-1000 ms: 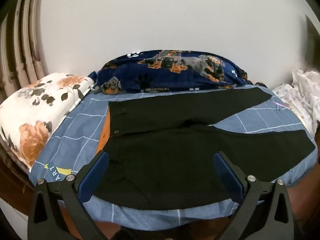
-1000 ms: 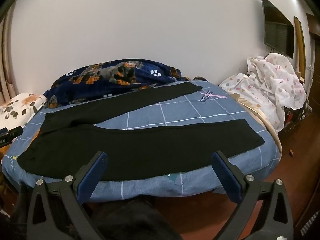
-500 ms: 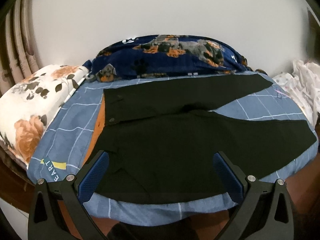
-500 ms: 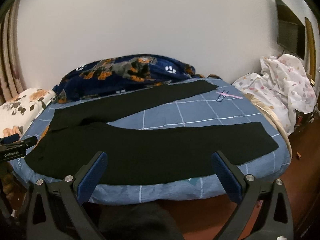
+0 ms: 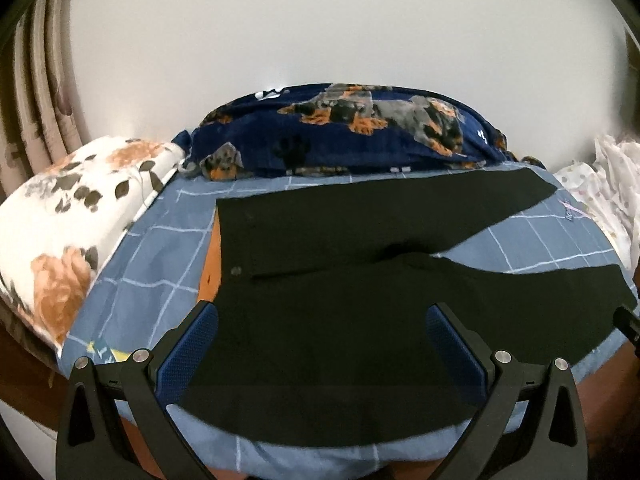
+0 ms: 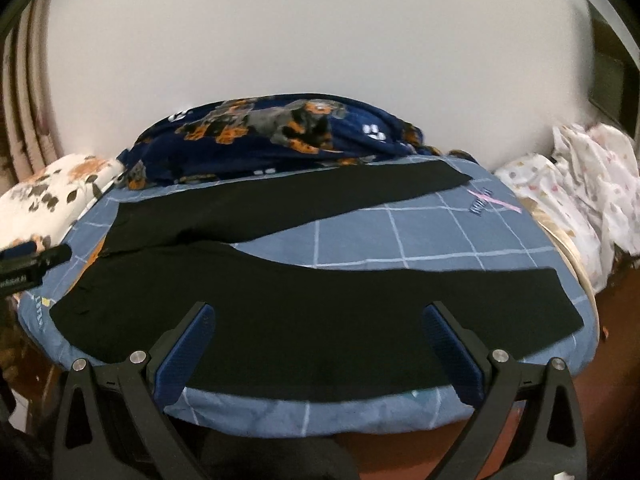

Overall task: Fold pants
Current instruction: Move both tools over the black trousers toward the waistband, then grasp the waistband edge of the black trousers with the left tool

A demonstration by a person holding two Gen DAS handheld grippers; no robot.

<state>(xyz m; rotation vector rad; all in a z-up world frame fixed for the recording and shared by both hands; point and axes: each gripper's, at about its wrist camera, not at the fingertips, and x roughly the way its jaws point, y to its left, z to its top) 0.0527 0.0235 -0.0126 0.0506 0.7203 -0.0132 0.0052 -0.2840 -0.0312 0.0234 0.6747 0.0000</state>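
Observation:
Black pants (image 5: 320,280) lie flat on a blue checked bed sheet (image 5: 152,264), waist to the left, the two legs spread apart toward the right. In the right wrist view the pants (image 6: 280,300) show both legs, with sheet (image 6: 400,236) between them. My left gripper (image 5: 320,344) is open and empty, above the waist part near the front edge. My right gripper (image 6: 316,340) is open and empty, above the near leg. The left gripper's tip (image 6: 32,260) shows at the left edge of the right wrist view.
A navy dog-print blanket (image 5: 352,136) lies bunched at the back against the white wall. A floral pillow (image 5: 68,236) lies at the left. A crumpled white dotted cloth (image 6: 580,196) lies at the right. The bed's front edge is just under both grippers.
Both grippers have moved closer to the bed and the pants. The right wrist view has swung left. The pants have not moved.

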